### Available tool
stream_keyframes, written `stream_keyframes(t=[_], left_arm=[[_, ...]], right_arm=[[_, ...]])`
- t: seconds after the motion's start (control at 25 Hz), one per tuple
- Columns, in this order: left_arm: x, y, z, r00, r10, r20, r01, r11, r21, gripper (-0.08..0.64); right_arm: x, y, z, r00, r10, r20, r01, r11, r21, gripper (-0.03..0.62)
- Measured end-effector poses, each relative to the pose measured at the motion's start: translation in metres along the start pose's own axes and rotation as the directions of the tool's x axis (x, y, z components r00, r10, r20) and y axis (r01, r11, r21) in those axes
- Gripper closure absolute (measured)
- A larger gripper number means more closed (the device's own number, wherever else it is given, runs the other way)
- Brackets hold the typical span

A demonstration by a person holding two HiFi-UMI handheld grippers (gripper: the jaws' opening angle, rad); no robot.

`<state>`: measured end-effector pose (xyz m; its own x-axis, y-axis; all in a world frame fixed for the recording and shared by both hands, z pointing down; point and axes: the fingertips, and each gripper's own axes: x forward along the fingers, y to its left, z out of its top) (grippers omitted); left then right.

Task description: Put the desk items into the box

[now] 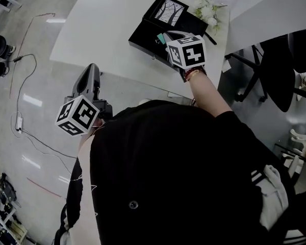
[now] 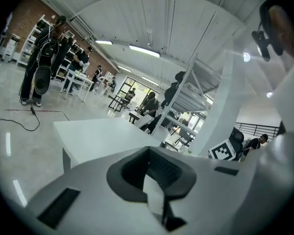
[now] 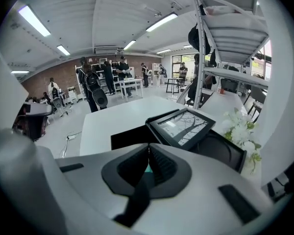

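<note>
Left tongs [image 2: 149,154]: pressed together on nothing. They are held low, off the near edge of the tabletop [image 1: 107,29], and aimed out across the room. This is judged a parked pose, so that the reach over the box is left unobstructed.
Right tongs [image 3: 148,153]: stretched out over the box, with the pads brought together and nothing seen clamped between them. The tip is kept just above the open well, which suits a drop-off or a pick inside it.
Teal item [image 1: 159,37]: a small thing glimpsed just beneath the right tongs, inside the box. Whether it is being touched cannot be told.
Box [image 3: 130,137]: black and open, set on the far part of the tabletop, within the right arm's reach.
Picture frame [image 3: 183,126]: laid tilted across the far side of the box, propped on it and not flat inside. It is judged not yet settled.
Flowers [image 1: 208,9]: a white bunch just beside the box's far right corner, outside it. It is judged not yet packed.
</note>
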<state>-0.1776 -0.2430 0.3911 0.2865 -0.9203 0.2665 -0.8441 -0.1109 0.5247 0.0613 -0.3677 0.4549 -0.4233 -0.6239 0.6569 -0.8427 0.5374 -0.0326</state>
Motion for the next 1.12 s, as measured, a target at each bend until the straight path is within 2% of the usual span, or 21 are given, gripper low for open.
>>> stream_keyframes(t=[0.48,1.12], left_arm=[[-0.015,0.011,0.002,0.998,0.052,0.031,-0.052,0.999,-0.016,0.549],[-0.032,0.016,-0.002,0.993,0.107,0.057,-0.105,0.994,-0.031,0.549]], right_arm=[[0.017,0.011,-0.005,0.998,0.038,-0.04,-0.039,0.999,-0.026,0.581],[0.03,0.011,-0.016,0.995,0.05,-0.082,-0.055,0.996,-0.064,0.581]])
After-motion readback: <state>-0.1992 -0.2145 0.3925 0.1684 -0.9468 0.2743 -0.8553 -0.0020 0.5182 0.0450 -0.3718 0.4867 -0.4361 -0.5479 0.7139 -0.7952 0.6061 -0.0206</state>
